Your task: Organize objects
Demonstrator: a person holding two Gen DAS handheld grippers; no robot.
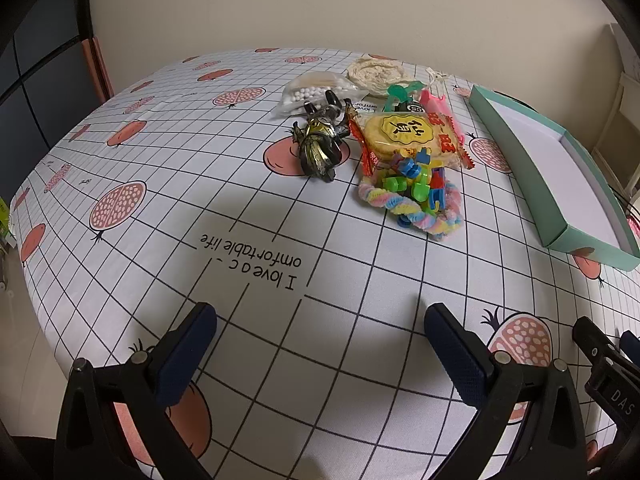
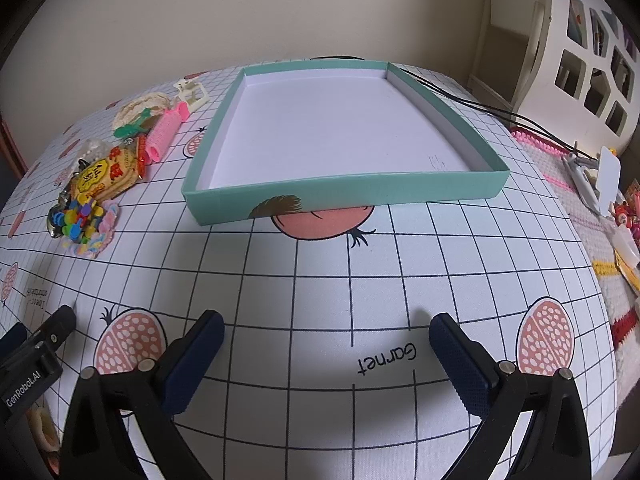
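Both wrist cameras look forward and down from low over the near edge of the gridded tablecloth [image 1: 248, 208], the left facing the toy pile [image 1: 400, 160], the right close to the teal box [image 2: 344, 192], each showing pile, box and the other gripper's edge.

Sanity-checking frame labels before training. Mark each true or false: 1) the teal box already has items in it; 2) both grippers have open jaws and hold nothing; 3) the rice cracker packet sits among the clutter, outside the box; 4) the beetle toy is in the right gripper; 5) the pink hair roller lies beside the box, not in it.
1) False. The teal box shows only its bare white floor.
2) True. The left gripper and right gripper both stand open over the tablecloth.
3) True. The rice cracker packet lies in the pile.
4) False. The beetle toy lies on the cloth.
5) True. The pink hair roller lies left of the box.
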